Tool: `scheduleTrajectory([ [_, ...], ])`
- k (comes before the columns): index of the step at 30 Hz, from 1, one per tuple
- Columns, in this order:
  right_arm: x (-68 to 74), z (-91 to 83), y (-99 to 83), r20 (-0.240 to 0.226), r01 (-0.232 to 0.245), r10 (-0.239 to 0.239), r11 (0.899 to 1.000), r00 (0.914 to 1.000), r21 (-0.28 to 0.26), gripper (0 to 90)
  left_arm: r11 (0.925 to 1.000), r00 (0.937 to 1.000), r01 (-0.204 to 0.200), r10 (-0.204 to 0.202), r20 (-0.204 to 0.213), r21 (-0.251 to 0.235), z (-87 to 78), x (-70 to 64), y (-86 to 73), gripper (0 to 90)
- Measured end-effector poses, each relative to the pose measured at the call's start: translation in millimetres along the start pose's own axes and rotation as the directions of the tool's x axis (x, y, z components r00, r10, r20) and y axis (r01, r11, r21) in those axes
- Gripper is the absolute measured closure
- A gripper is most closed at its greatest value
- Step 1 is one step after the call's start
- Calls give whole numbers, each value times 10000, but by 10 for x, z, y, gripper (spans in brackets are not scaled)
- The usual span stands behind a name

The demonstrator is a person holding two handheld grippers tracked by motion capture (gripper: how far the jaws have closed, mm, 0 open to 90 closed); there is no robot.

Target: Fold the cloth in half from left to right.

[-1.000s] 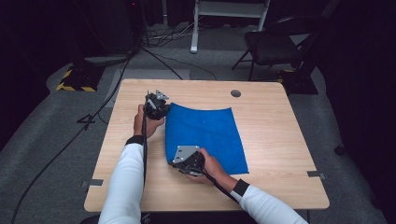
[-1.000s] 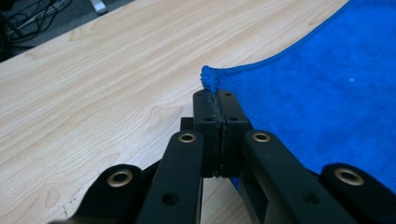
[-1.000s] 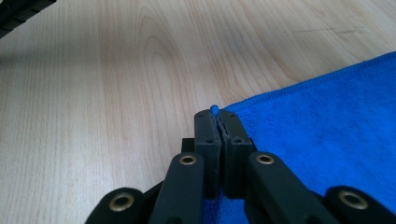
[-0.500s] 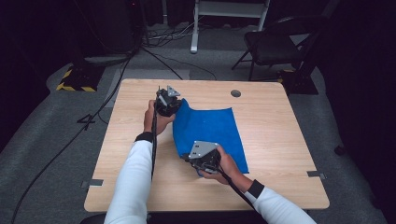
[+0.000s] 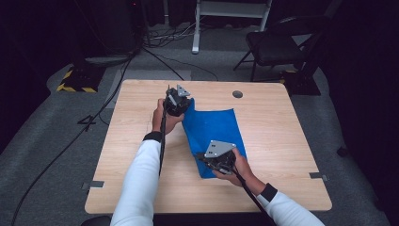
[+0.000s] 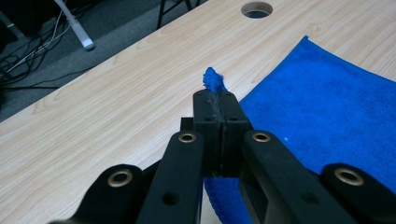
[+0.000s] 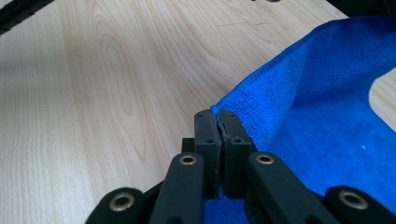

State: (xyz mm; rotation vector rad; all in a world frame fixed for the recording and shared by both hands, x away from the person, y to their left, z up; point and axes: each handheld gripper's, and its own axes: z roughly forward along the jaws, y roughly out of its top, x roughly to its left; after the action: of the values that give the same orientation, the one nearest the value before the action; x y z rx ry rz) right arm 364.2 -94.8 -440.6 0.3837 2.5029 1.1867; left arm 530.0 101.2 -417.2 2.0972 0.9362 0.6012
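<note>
Cloth [image 5: 214,129] is what we're working on, blue and spread on the middle of the table [image 5: 282,141], just below the round hole [image 5: 237,94]. We've got the left gripper [image 6: 215,95] clamped on its far left corner and the right gripper [image 7: 217,116] pinching the near left corner. Both corners are lifted toward the cloth's middle, so we judge the fold begun; carrying that edge across and laying it flat remains.

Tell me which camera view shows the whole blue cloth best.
The high view: it shows the blue cloth spread on the table, with the left gripper at its far corner and the right gripper at its near one. The left gripper view shows a pinched corner tuft, the right gripper view a lifted edge.
</note>
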Motion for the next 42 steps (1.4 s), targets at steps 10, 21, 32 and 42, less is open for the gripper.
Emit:
scheduleTrajectory([
  [10, -67, -155, -121, 184, -250, 250, 9997, 9995, -25, 881, 9999, 9999, -117, 117, 12, 9, 35, -62, 53, 886],
  [21, -184, -324, -222, 375, -636, 638, 9980, 9973, -70, 881, 9998, 9998, -178, 178, 65, -13, 103, -113, 122, 886],
  [32, -290, -493, -356, 616, -924, 922, 9957, 9938, 1, 880, 9992, 9991, -396, 397, 148, -59, 155, -214, 202, 886],
  [42, -282, -567, -512, 606, -883, 856, 9951, 9945, 440, 880, 9981, 9978, -616, 618, 234, -94, 246, -346, 273, 886],
])
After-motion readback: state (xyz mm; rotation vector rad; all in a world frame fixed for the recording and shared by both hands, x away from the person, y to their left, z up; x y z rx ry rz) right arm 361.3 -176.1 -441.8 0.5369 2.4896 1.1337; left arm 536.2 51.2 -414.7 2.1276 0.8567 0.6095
